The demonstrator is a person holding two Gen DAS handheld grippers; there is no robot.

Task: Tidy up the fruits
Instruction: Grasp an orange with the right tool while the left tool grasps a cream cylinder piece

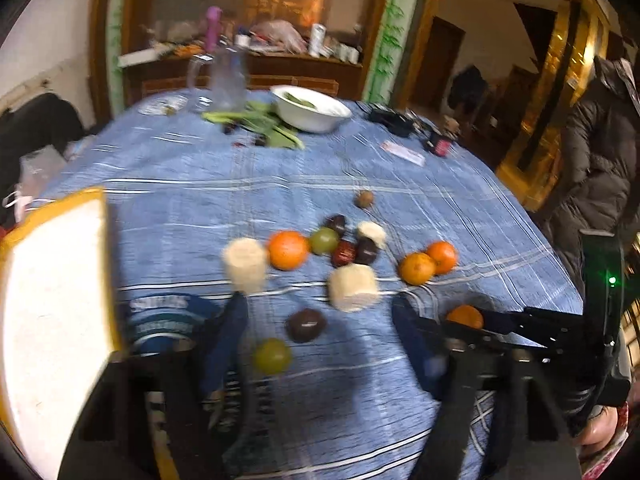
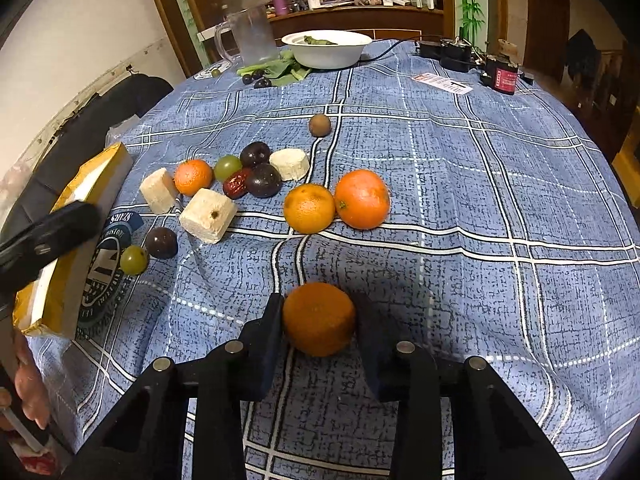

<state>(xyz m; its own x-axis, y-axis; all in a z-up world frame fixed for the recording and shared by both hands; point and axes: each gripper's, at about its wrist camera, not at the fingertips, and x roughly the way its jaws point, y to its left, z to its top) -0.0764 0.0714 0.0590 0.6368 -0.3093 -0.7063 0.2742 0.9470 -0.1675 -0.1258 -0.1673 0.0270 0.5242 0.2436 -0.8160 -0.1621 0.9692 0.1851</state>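
Note:
My right gripper [image 2: 319,320] is shut on an orange [image 2: 319,319] low over the blue checked tablecloth [image 2: 460,184]; the same orange shows in the left wrist view [image 1: 465,316]. Two more oranges [image 2: 309,208] [image 2: 362,199] lie side by side ahead of it. A cluster further left holds a small orange [image 2: 193,177], green grapes [image 2: 229,167], dark plums [image 2: 263,180], a red date [image 2: 236,186] and pale cut chunks [image 2: 207,215]. My left gripper [image 1: 320,320] is open and empty above a dark plum [image 1: 306,325] and a green grape [image 1: 272,356].
A yellow-edged box [image 2: 76,216] lies at the table's left edge. A kiwi [image 2: 319,125] sits alone mid-table. At the far side stand a white bowl [image 2: 326,48], a clear jug [image 2: 252,36], green leaves and black devices [image 2: 452,54]. A person in a dark coat [image 1: 596,152] stands at right.

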